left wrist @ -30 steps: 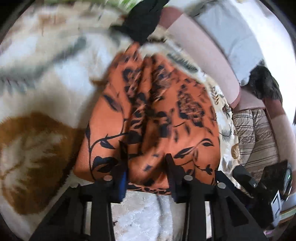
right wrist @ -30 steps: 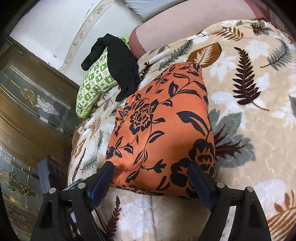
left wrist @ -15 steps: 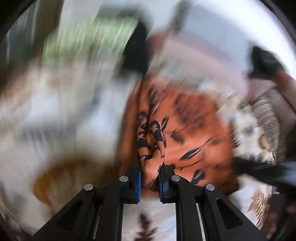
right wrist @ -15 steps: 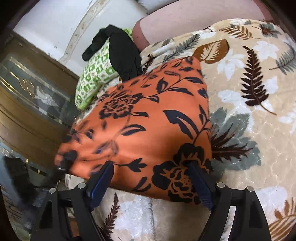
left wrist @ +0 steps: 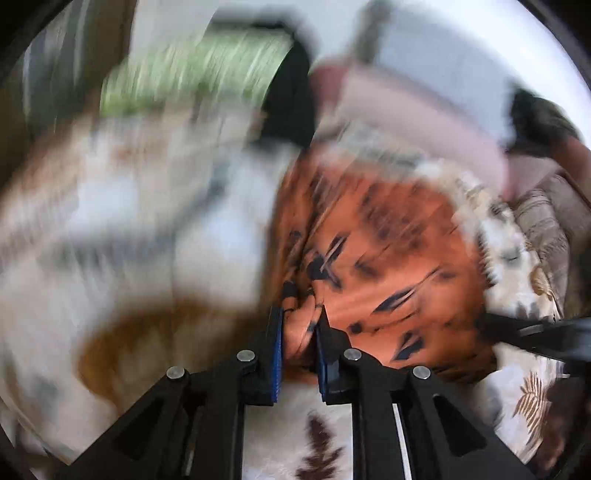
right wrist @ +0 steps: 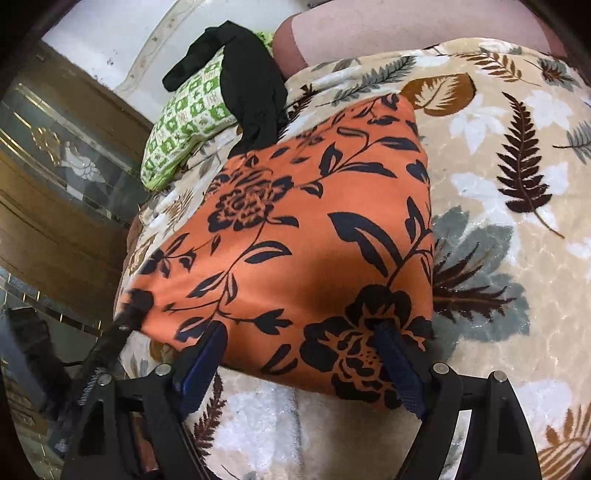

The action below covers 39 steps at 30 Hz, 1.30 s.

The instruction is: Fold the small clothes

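An orange cloth with a black flower print [right wrist: 314, 221] lies folded on a leaf-patterned blanket [right wrist: 498, 221]. My left gripper [left wrist: 299, 325] pinches a bunched fold of the orange cloth [left wrist: 388, 258] at its near left corner; its jaws are opening slightly, but the pads still press the fabric. In the right wrist view the left gripper [right wrist: 129, 310] shows as a dark tip at that corner. My right gripper [right wrist: 301, 328] stands wide open, its fingers straddling the cloth's near edge without squeezing it. The left wrist view is badly blurred.
A black garment [right wrist: 251, 92] drapes over a green patterned pillow [right wrist: 184, 122] behind the cloth, beside a pink bolster [right wrist: 369, 26]. A wooden cabinet with glass panels [right wrist: 55, 166] stands at the left past the bed's edge. Striped fabric [left wrist: 543, 229] lies at the far right.
The left gripper has shut on a bunch of the cloth's near left corner and turned, drawing that corner outward. The right gripper has crept closer to the cloth's near edge, still wide open.
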Available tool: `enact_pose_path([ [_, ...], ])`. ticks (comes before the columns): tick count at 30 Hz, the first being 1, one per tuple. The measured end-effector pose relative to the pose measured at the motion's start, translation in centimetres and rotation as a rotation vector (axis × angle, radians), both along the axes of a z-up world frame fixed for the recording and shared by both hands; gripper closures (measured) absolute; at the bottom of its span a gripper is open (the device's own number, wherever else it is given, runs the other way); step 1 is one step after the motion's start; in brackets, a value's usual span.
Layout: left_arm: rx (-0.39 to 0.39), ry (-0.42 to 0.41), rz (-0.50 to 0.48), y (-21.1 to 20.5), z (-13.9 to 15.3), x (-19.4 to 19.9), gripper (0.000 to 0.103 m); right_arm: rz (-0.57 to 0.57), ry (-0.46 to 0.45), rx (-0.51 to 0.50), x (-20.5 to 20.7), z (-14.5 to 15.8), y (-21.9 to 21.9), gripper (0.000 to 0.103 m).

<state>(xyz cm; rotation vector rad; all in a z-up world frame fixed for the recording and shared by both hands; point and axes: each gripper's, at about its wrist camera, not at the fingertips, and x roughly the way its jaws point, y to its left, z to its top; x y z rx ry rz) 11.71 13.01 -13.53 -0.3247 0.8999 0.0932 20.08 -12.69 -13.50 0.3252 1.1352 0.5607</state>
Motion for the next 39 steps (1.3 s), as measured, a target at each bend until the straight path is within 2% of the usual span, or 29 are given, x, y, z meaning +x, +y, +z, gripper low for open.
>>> enact_pose_path([
  [2,0.021,-0.023,0.006,0.2,-0.3,-0.4,0.082,0.012,0.013,0.008,0.1,0.0,0.1,0.018],
  [4,0.052,-0.06,-0.001,-0.3,1.2,-0.9,0.087,0.027,0.004,0.0,0.0,0.1,0.2,0.018],
  [6,0.138,-0.129,-0.016,-1.5,2.7,-1.3,0.088,0.033,0.004,-0.006,0.2,0.0,0.1,0.018],
  [8,0.196,-0.131,-0.017,-2.1,2.7,-1.7,0.089,0.024,0.012,0.002,0.3,-0.2,-0.1,0.018],
  [10,0.103,-0.022,0.009,-0.9,0.2,-1.0,0.089,0.026,0.014,-0.003,0.3,-0.3,0.0,0.018],
  [11,0.078,-0.01,0.022,-0.4,-0.7,-1.1,0.089,0.032,0.013,-0.008,0.3,-0.4,0.2,0.018],
  [13,0.112,-0.033,0.004,-1.0,0.2,-1.8,0.09,0.042,0.018,-0.012,0.4,-0.5,0.5,0.018],
  [15,0.046,-0.034,-0.011,-0.8,1.2,-2.1,0.09,0.044,0.01,-0.02,0.3,-0.2,0.5,0.018],
  [17,-0.057,-0.02,-0.019,0.1,1.8,-2.0,0.085,0.037,0.023,-0.01,0.6,-0.1,0.3,0.018],
  [18,-0.114,-0.036,-0.018,0.7,2.5,-1.9,0.079,0.031,0.029,0.004,0.7,0.0,0.1,0.018],
  [19,-0.156,-0.059,-0.023,1.4,3.5,-2.0,0.065,0.024,0.029,0.017,0.8,0.1,-0.1,0.018],
  [21,-0.181,-0.104,-0.034,2.2,5.1,-1.9,0.049,0.018,0.025,0.027,0.8,0.2,-0.5,0.018],
  [23,-0.214,-0.148,-0.065,2.8,6.8,-0.4,0.047,0.012,0.016,0.041,0.7,0.5,-0.9,0.018],
  [25,-0.247,-0.108,-0.128,2.9,6.8,3.2,0.046,-0.004,0.002,0.052,0.7,0.7,-1.6,0.018],
  [27,-0.283,-0.056,-0.167,2.8,5.6,6.9,0.046,-0.027,0.001,0.069,0.8,0.7,-2.4,0.018],
  [29,-0.293,0.009,-0.161,2.7,4.2,9.5,0.052,-0.05,0.005,0.088,1.0,0.7,-3.3,0.018],
  [33,-0.254,0.036,-0.146,2.4,2.8,11.9,0.053,-0.074,0.003,0.112,1.1,0.7,-4.7,0.018],
  [35,-0.225,0.049,-0.148,2.1,2.3,12.5,0.065,-0.075,0.004,0.111,1.4,0.5,-5.3,0.018],
  [36,-0.219,0.057,-0.151,2.2,2.1,12.6,0.082,-0.078,0.006,0.11,1.6,0.3,-5.5,0.018],
  [37,-0.221,0.067,-0.16,2.2,1.9,12.7,0.088,-0.083,0.011,0.113,1.9,0.1,-5.7,0.018],
  [39,-0.186,0.055,-0.166,2.0,2.3,12.6,0.092,-0.095,0.021,0.119,2.4,-0.3,-6.0,0.018],
])
